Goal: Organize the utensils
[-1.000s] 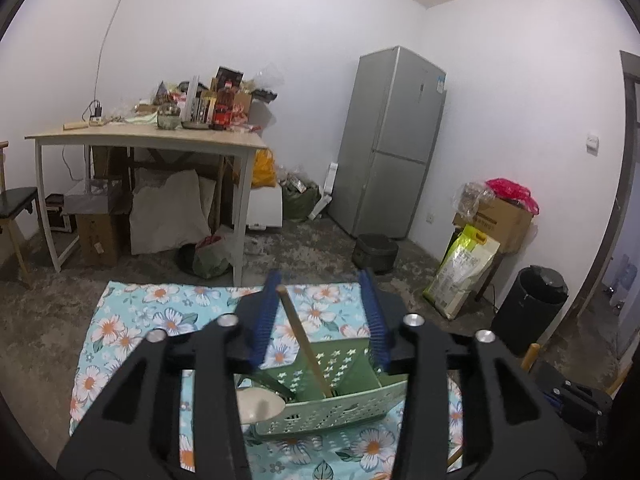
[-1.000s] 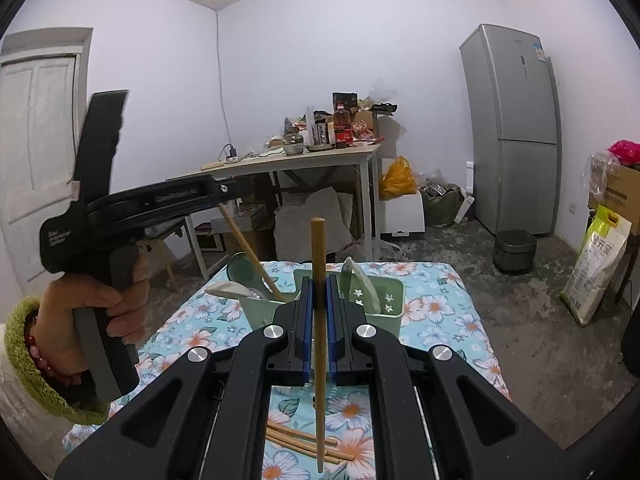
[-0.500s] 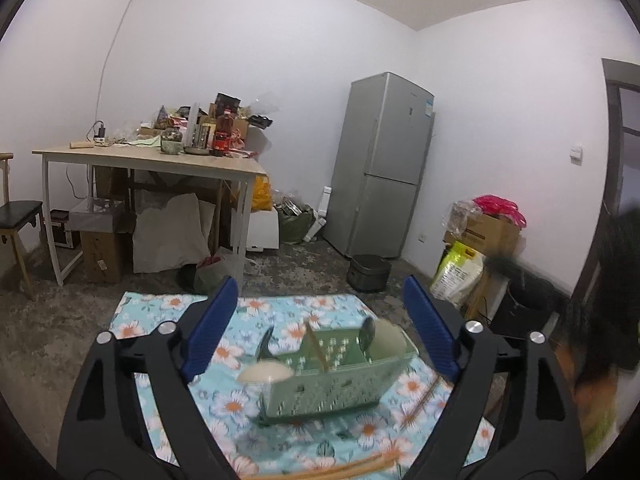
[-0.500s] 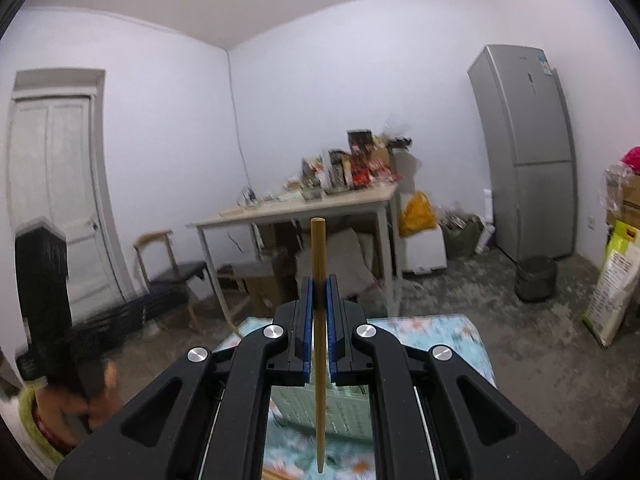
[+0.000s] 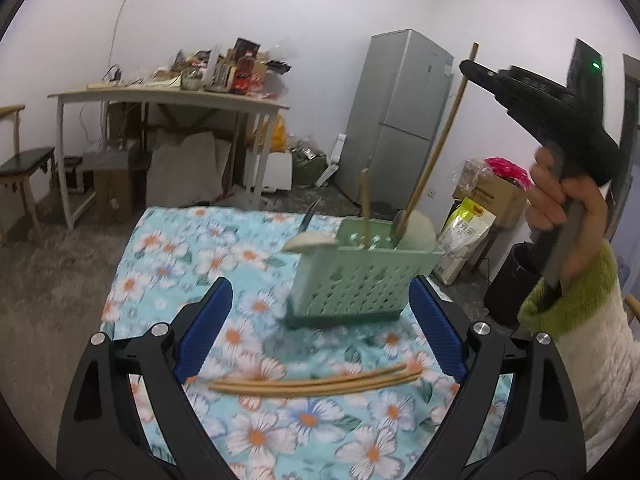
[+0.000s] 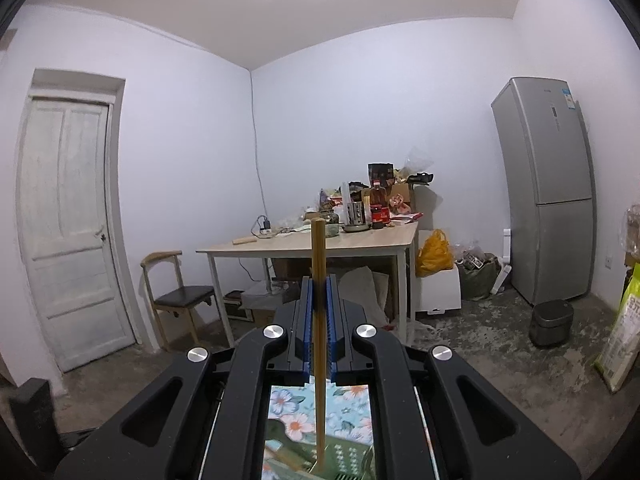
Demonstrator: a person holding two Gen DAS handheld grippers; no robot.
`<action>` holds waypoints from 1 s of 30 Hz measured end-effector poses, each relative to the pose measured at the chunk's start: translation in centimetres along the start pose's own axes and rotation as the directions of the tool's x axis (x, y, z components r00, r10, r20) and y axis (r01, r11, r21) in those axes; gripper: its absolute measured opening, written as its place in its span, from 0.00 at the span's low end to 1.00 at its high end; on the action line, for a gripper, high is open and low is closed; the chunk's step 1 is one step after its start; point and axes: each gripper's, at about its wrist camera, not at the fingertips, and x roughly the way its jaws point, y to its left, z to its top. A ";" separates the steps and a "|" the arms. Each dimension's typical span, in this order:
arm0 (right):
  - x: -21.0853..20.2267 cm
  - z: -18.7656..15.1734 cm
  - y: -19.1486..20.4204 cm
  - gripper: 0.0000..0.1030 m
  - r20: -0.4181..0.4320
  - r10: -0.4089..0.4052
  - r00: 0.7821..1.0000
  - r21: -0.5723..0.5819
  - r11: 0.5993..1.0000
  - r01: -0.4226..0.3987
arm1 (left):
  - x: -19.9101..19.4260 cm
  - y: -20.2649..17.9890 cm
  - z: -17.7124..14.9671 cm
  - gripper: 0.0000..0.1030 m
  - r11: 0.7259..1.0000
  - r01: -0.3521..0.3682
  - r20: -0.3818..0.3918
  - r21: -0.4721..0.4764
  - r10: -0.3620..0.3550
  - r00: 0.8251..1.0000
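Left wrist view: bare white room, concrete floor, cluttered table [image 5: 168,96] and grey fridge [image 5: 396,116] behind; floral cloth [image 5: 192,252] spread in front. Green basket [image 5: 360,280] standing on cloth, holding a ladle [image 5: 308,242], a white spoon [image 5: 416,230] and one upright chopstick [image 5: 365,208]. Loose chopsticks [image 5: 316,382] lying on cloth just before the basket, between the blue pads. Left gripper [image 5: 320,332] spread wide, holding nothing. Right gripper [image 5: 492,80] raised beside basket, clamped on held chopstick [image 5: 440,144], lower tip at the basket's right compartment.

Right wrist view: white door [image 6: 72,232], chair [image 6: 176,292], same table and fridge. Right gripper pads pinched on held chopstick, tip reaching into basket below.

Risk: stick gripped well above its tip; release while tilted likely to tip it over the rim or knock the spoon. Light basket liable to shift if rim struck.

Change from a second earlier: left gripper opened, drawn back and lowered toward loose chopsticks; right gripper lifted, stick tip brought down into basket
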 end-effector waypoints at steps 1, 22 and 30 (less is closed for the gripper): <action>0.6 -0.2 0.1 0.06 -0.004 -0.011 1.000 -0.011 1.000 0.011 | -0.1 0.3 -0.2 0.83 1.000 -0.006 -0.002 -0.007 0.006 1.000; 3.7 -4.7 -0.4 0.49 -0.168 -0.144 0.975 -0.107 0.986 0.127 | 0.4 3.1 -1.6 0.83 0.996 -0.047 -0.024 -0.077 0.046 0.999; -2.9 -6.4 -0.1 0.50 -0.170 -0.127 0.977 -0.047 0.992 0.120 | 1.1 3.0 -1.9 0.83 0.995 -0.056 -0.052 -0.080 0.052 0.997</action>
